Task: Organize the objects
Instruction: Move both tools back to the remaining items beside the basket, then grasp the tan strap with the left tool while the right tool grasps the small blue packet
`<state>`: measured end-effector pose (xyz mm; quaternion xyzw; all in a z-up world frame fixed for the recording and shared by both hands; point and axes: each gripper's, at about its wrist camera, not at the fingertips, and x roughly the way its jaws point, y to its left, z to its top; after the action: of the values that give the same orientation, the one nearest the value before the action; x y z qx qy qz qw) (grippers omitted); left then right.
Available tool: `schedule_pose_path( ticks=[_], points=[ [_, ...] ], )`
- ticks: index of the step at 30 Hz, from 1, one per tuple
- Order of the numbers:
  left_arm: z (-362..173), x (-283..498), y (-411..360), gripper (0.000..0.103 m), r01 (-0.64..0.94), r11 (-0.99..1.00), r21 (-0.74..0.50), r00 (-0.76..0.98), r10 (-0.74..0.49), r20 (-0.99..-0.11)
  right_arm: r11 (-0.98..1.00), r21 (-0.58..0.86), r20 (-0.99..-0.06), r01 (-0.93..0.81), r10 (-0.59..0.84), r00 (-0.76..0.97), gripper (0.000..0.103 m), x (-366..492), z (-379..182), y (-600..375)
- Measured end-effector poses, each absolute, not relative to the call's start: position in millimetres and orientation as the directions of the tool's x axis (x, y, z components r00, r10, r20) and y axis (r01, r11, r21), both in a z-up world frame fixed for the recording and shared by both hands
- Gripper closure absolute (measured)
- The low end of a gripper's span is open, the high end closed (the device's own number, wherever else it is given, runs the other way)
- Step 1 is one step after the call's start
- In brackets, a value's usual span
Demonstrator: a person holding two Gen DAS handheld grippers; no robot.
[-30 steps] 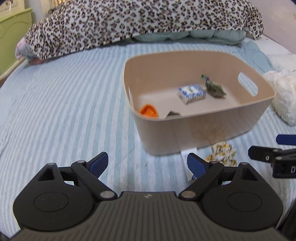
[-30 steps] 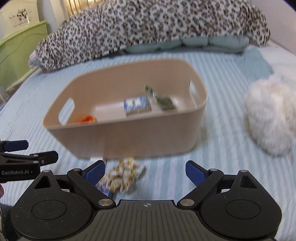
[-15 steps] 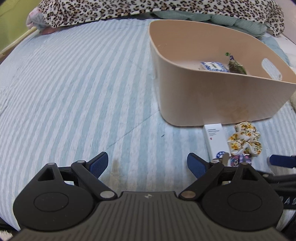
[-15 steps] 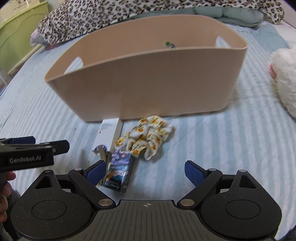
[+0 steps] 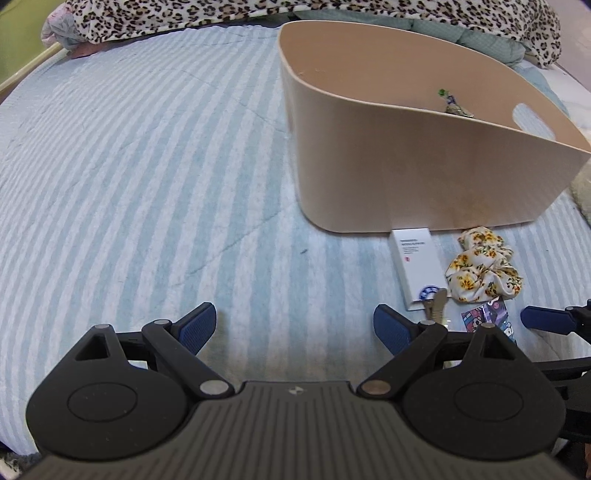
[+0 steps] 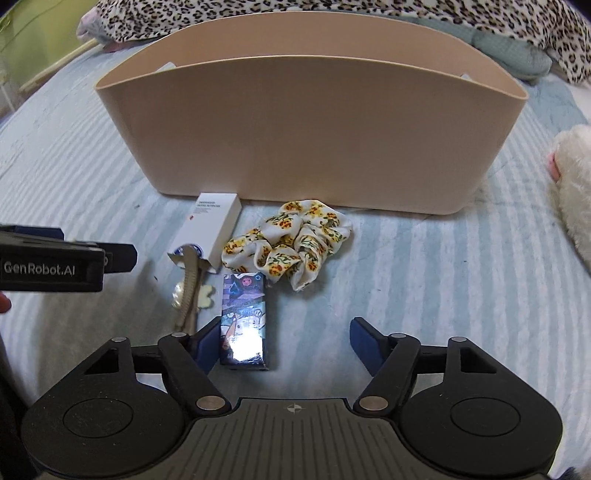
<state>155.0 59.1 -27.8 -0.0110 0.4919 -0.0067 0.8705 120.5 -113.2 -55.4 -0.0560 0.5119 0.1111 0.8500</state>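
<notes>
A beige bin (image 6: 310,122) stands on the striped bed; it also shows in the left wrist view (image 5: 424,162). In front of it lie a white box (image 6: 216,225), a floral scrunchie (image 6: 291,243), a beige hair clip (image 6: 188,291) and a small cartoon-printed box (image 6: 243,321). My right gripper (image 6: 284,345) is open, low over the bed, with the cartoon box just inside its left finger. My left gripper (image 5: 299,325) is open and empty over bare bedding, left of the white box (image 5: 417,266) and scrunchie (image 5: 484,269).
A leopard-print blanket (image 5: 258,11) lies along the bed's far side. A white fluffy plush (image 6: 572,195) sits to the right of the bin. A green cabinet (image 6: 22,33) is at the far left. A small green item (image 5: 452,105) shows inside the bin.
Both grippers have dropped lower and moved closer to the objects in front of the bin. The right gripper now has the cartoon box by its left finger.
</notes>
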Motion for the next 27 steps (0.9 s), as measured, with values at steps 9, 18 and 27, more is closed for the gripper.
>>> schedule_pose_path(
  ticks=[9,18,27],
  points=[
    [-27,152,51,0.011,0.019,0.995,-0.096,0.521,-0.092,-0.849,0.978,0.029,-0.883,-0.207,0.122,0.453,0.036,125,-50,-137],
    [-36,154,31,0.011,0.028,0.987,-0.161,0.483,-0.154,-0.862,0.980,0.035,-0.881,-0.198,0.124,0.457,0.037,120,-49,-152],
    [-50,154,2,0.013,0.089,0.994,-0.058,0.476,-0.093,-0.875,0.980,0.053,-0.876,-0.190,0.137,0.462,0.056,120,-55,-159]
  ],
)
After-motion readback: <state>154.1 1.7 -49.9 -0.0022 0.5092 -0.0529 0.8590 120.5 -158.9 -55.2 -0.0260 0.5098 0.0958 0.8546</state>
